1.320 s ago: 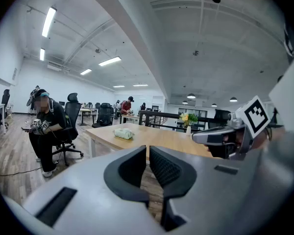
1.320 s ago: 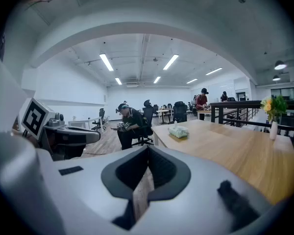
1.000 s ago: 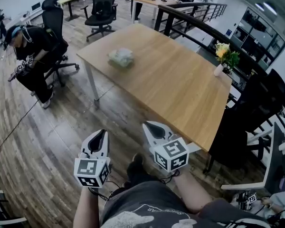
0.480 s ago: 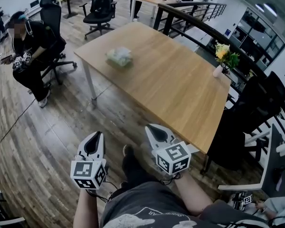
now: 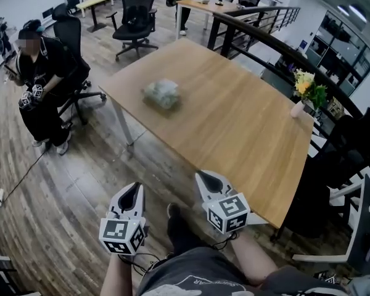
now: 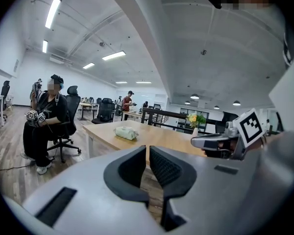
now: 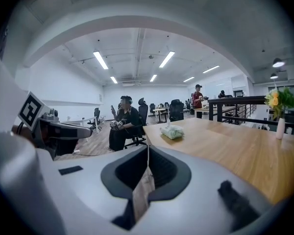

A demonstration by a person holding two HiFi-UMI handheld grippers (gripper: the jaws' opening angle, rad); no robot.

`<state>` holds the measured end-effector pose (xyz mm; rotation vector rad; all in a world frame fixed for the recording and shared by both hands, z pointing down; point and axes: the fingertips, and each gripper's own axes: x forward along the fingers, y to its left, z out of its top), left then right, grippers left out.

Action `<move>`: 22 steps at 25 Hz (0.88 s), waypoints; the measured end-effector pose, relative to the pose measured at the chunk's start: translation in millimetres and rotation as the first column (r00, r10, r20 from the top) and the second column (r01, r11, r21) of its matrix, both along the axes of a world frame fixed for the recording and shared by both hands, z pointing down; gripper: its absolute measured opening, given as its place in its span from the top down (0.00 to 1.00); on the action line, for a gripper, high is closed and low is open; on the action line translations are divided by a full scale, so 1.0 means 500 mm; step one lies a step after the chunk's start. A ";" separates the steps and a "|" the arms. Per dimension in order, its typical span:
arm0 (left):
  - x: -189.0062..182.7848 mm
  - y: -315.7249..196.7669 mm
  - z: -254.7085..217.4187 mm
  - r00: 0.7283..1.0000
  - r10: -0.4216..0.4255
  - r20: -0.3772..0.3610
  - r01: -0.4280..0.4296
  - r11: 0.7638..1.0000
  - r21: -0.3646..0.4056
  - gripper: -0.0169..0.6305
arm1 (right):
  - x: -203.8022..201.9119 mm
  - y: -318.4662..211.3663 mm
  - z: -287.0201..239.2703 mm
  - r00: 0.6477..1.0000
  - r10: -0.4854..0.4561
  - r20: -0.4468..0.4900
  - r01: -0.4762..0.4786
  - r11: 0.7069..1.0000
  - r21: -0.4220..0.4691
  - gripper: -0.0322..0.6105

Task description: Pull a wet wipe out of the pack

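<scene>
No legible text. Only square coded markers on the marker cubes (image 5: 120,236); shirt (image 5: 191,275) print too blurred to read.

**Wood, Plastic and Crinkled Film**

The table (image 5: 234,122) had a smooth, pale wooden top with a soft sheen. The floor (image 5: 61,184) showed darker, streaky wood-grain planks. The wet wipe pack (image 5: 162,94) looked like soft, crinkled film. The left gripper (image 5: 131,193) and right gripper (image 5: 208,180) wore smooth, matt grey plastic shells, and their black pads (image 6: 163,169) were ribbed.
</scene>
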<state>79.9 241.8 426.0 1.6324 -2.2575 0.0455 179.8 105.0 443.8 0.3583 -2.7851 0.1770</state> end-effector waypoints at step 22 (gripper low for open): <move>-0.276 -0.327 0.028 0.999 0.031 -0.041 -0.033 0.997 -0.065 0.92 | -0.282 -0.311 0.039 1.000 0.011 0.009 -0.010 0.993 -0.117 0.91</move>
